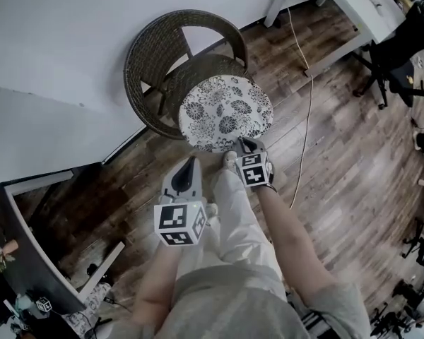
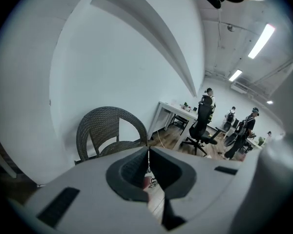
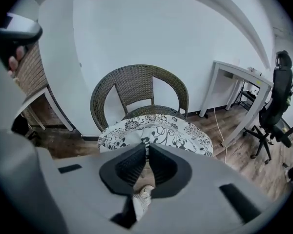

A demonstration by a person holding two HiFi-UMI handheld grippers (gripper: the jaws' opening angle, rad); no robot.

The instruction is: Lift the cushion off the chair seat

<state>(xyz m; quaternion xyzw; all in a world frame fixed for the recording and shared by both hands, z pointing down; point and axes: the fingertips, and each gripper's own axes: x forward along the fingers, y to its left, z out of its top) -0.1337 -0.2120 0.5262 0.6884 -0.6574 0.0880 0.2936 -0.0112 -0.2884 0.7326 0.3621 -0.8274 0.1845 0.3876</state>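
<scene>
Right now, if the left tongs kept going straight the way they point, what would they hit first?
The left tongs would probably meet the wicker chair at its seat first, though depth is unclear.

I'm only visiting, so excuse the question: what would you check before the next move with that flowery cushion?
1. Right gripper shut on the cushion edge: ok.
2. Cushion fully off the chair seat: cannot tell; its far edge hides the gap.
3. Left gripper free to help: ok, shut and empty.
4. Floor clear: not ok, a cable trails at the person's right.
5. Bystanders keeping away: ok, they stand far off by the desks.
</scene>
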